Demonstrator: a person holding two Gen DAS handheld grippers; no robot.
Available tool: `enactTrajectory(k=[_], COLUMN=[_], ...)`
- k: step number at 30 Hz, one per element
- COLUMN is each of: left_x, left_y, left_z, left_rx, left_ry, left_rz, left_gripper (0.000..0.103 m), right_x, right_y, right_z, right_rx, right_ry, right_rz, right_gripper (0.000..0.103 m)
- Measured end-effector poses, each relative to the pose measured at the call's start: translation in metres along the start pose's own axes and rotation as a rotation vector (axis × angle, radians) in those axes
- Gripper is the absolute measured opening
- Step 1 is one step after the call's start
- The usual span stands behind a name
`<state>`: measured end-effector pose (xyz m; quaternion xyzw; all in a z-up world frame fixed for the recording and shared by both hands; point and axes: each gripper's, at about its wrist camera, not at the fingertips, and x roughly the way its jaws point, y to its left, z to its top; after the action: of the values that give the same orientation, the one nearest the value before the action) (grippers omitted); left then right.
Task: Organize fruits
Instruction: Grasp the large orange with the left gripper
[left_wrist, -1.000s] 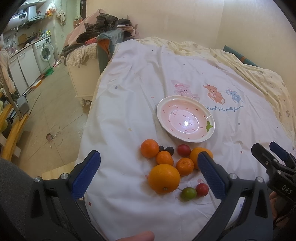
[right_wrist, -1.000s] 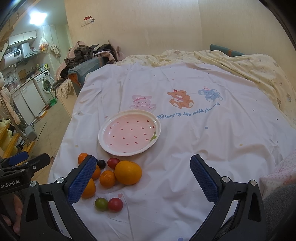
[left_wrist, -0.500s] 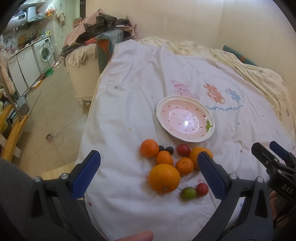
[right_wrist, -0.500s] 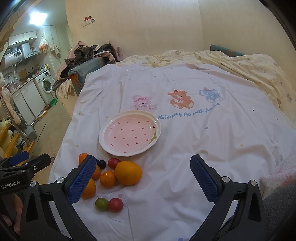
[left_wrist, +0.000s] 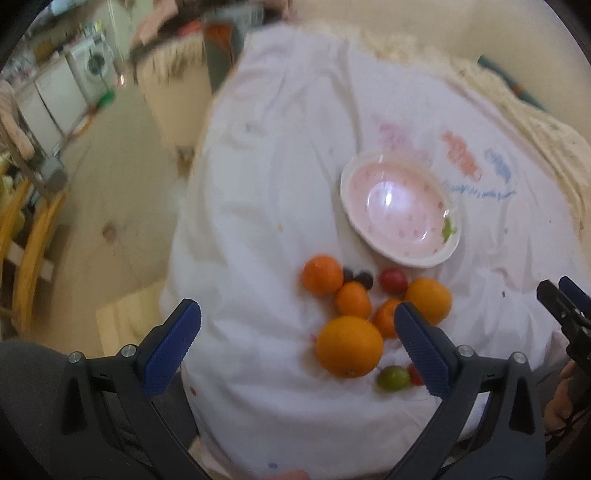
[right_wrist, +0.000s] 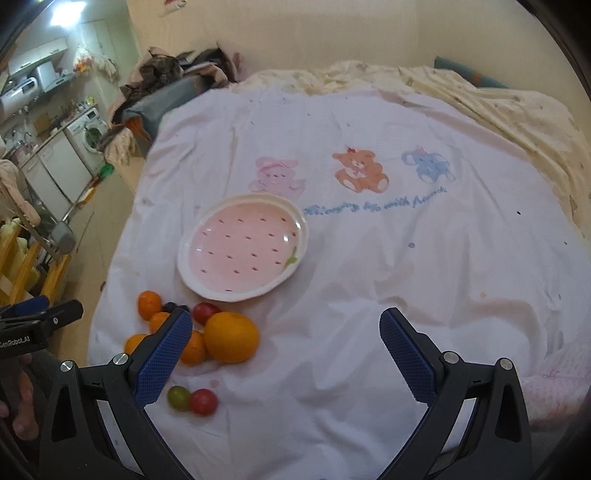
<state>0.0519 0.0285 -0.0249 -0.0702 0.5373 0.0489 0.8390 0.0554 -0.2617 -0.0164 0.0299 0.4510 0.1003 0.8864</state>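
A pink strawberry-pattern plate (left_wrist: 400, 218) (right_wrist: 243, 247) lies empty on the white bedsheet. Just in front of it is a cluster of fruit: a large orange (left_wrist: 349, 345) (right_wrist: 231, 341), several smaller oranges (left_wrist: 322, 276) (right_wrist: 149, 304), a red tomato (left_wrist: 393, 280) (right_wrist: 204, 312), dark grapes (left_wrist: 364, 279), and a green tomato (left_wrist: 393, 377) (right_wrist: 178, 397) beside a red one (right_wrist: 203, 401). My left gripper (left_wrist: 295, 347) is open and empty, above the near left of the fruit. My right gripper (right_wrist: 286, 354) is open and empty, to the right of the fruit.
The bed's left edge drops to a floor with a wooden chair (left_wrist: 26, 240), a washing machine (right_wrist: 90, 131) and a pile of clothes (right_wrist: 166, 85). A cream quilt (right_wrist: 480, 96) lies at the back and right. The sheet right of the plate is bare printed fabric.
The left gripper has swung quickly, blurring its view; the fruit and plate now sit further right and lower in it. The right gripper has edged slightly forward. Both stay open.
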Motion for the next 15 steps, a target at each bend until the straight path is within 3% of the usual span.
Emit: enactTrajectory(k=[3,9,12,15], left_x=[0.024,0.061,0.078,0.087], left_y=[-0.004,-0.027,-0.039,-0.047], left_z=[0.001,-0.011,-0.021,-0.028], left_rx=[-0.016,-0.013,0.056,0.11], left_ry=[0.135,0.312,0.378,0.386], left_rz=[-0.032,-0.054,-0.056,-0.043], left_gripper=[0.103,0.098,0.097,0.088], right_x=[0.013,0.027,0.03,0.036], right_y=[-0.012,-0.022,-0.024,-0.023], right_z=[-0.003,-0.01,-0.012,-0.012], right_rx=[0.051,0.123,0.134,0.132], right_ry=[0.046,0.116,0.129,0.151], right_rz=[-0.004,0.02,0.033,0.035], right_gripper=[0.103,0.103,0.103,0.103])
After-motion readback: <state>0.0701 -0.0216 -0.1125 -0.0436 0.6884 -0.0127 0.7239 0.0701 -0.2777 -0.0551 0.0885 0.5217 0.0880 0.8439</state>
